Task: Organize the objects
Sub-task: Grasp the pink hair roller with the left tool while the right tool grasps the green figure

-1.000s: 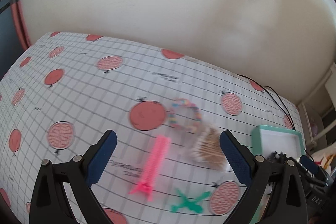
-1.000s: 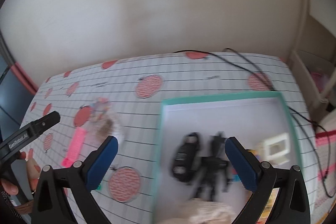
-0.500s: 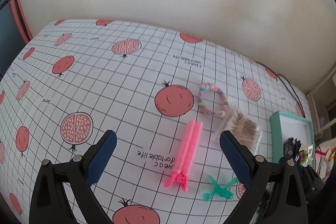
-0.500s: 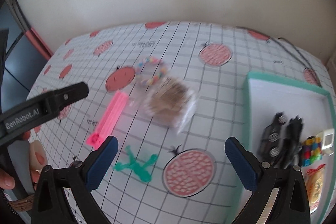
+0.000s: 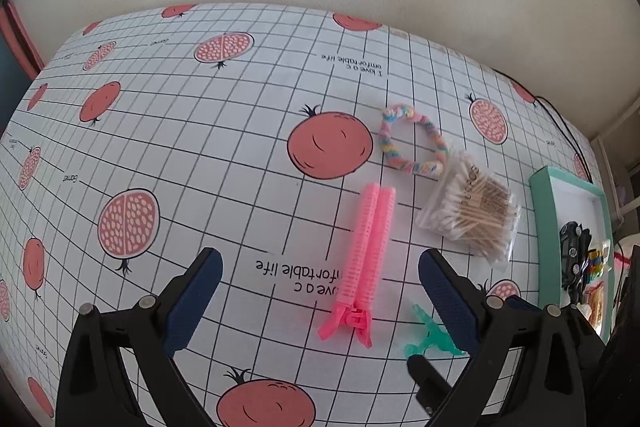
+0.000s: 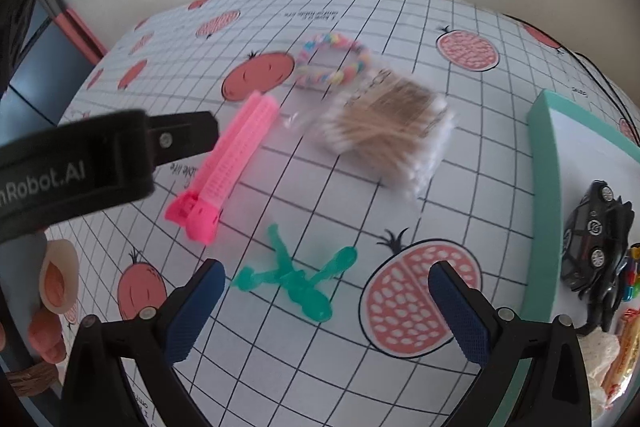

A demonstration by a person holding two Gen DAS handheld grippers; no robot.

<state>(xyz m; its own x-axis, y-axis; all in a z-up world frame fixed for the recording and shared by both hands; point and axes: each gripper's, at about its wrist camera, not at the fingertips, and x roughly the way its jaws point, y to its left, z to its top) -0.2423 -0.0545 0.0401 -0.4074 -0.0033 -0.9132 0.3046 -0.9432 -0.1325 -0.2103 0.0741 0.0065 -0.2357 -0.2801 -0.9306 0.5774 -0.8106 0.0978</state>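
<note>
The teal tray [image 6: 544,163] sits at the right edge of the tabletop [image 5: 200,155], cut off by the frame in both views, so only part of its contents shows: a black toy car [image 6: 592,239] and some colourful bits too small to name. Left of it on the pomegranate-print cloth lies a clear bag of cotton swabs [image 5: 472,207], smeared by blur in the right wrist view. A pastel braided hair tie [image 5: 412,143] touches the bag's far corner. The pink hair clip [image 5: 364,259] lies just beside the bag, and a small green clip [image 6: 296,279] near the pink clip's hinge is half hidden behind a finger in the left wrist view. The left hand-held gripper [image 5: 320,295] and right hand-held gripper [image 6: 326,307] both hover with fingers spread apart, holding nothing. Compared with a second ago, the right camera has swung from the tray to the loose items.
</note>
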